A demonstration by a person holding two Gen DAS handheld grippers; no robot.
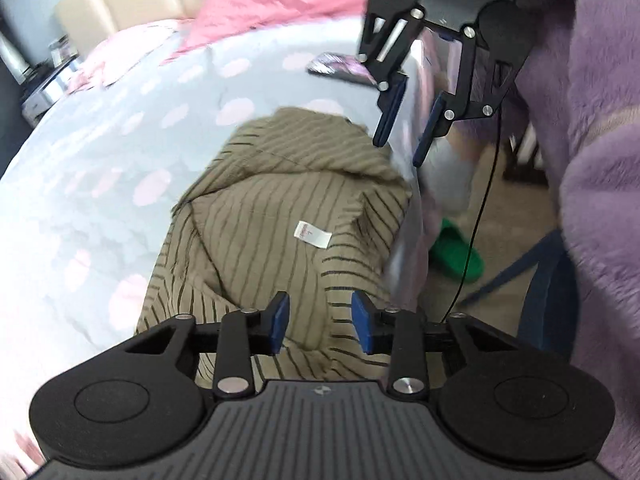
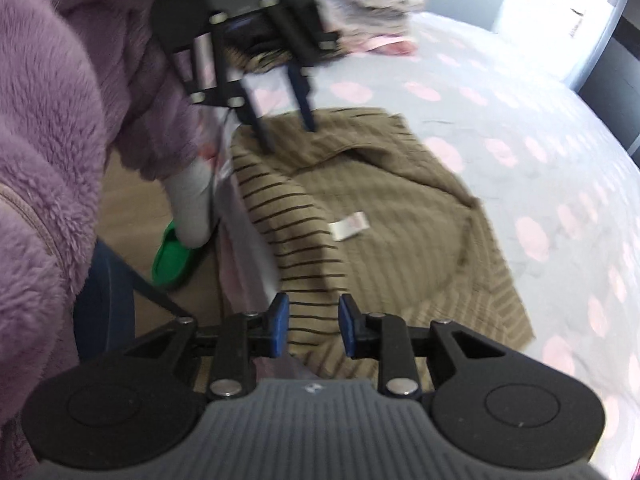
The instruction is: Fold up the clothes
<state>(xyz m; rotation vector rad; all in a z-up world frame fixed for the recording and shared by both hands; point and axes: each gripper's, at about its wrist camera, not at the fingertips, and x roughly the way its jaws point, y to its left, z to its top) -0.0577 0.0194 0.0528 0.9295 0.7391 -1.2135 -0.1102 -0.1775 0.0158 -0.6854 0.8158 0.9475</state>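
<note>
left gripper [image 1: 320,322] open | right gripper [image 2: 312,326] open | striped garment [image 1: 280,216] beneath both

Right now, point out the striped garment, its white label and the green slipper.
striped garment [image 1: 256,216]: left wrist view, middle of the tan fabric.
white label [image 1: 313,235]: left wrist view, centre of the tag.
green slipper [image 2: 173,258]: right wrist view, its upper, on the floor.

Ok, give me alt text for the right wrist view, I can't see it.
A tan striped garment lies crumpled on a spotted bedsheet, white label showing. The right gripper hangs open above its striped sleeve; the left gripper points down at the far edge.
</note>
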